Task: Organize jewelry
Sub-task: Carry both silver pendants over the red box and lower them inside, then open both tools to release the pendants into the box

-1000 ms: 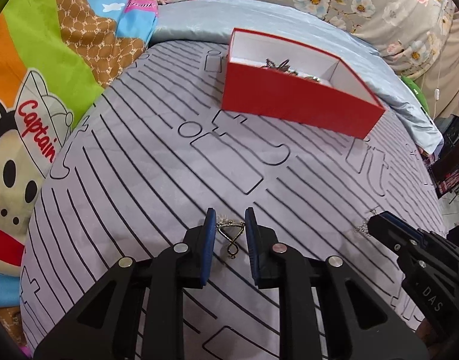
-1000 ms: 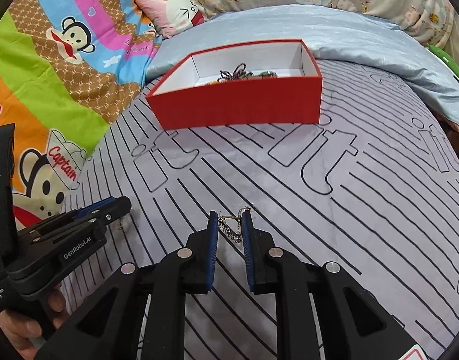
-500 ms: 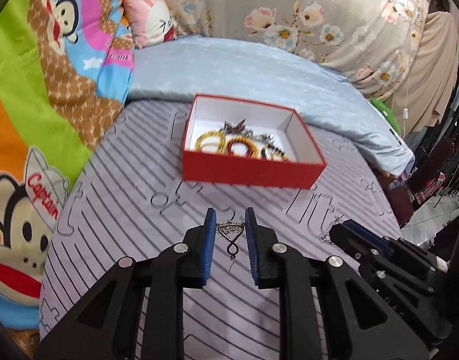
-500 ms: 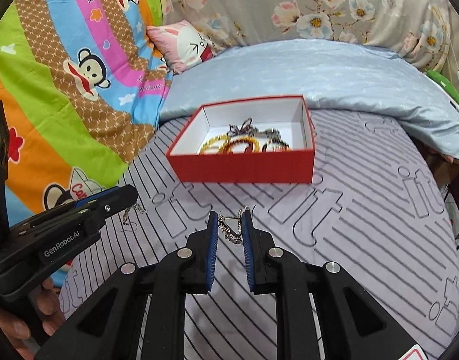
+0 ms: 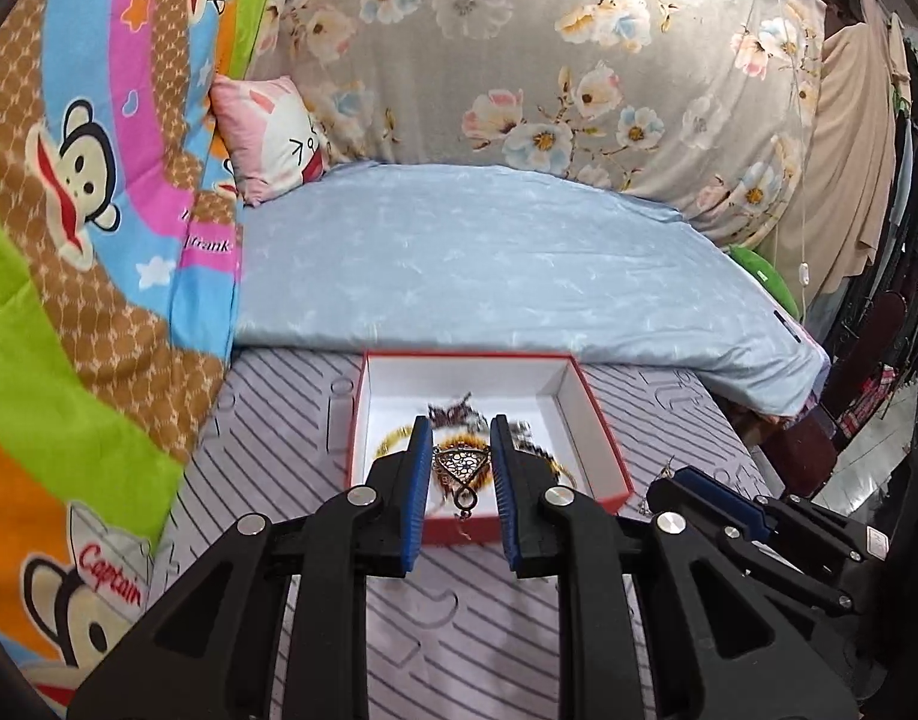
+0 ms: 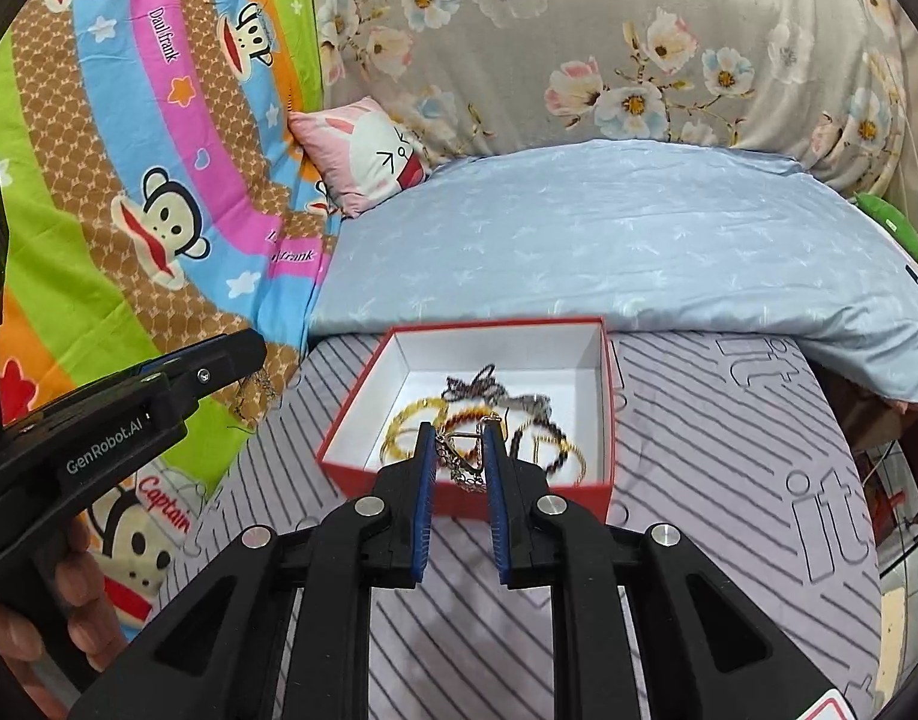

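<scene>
My left gripper is shut on a triangular filigree pendant and holds it in the air over the near edge of the red box. My right gripper is shut on a gold and silver chain piece, just before the near wall of the red box. Inside the white-lined box lie amber bangles, a dark beaded bracelet and a dark tangled necklace. The left gripper also shows at the left of the right wrist view, with a chain hanging from it.
The box stands on a grey striped bed sheet. A light blue quilt lies behind it. A cartoon monkey blanket rises on the left, with a pink pillow at the back. The bed edge and clothes are at the right.
Both grippers have risen off the sheet with their pieces and moved forward to the red box. The view has tilted up from the bed to the wall.
</scene>
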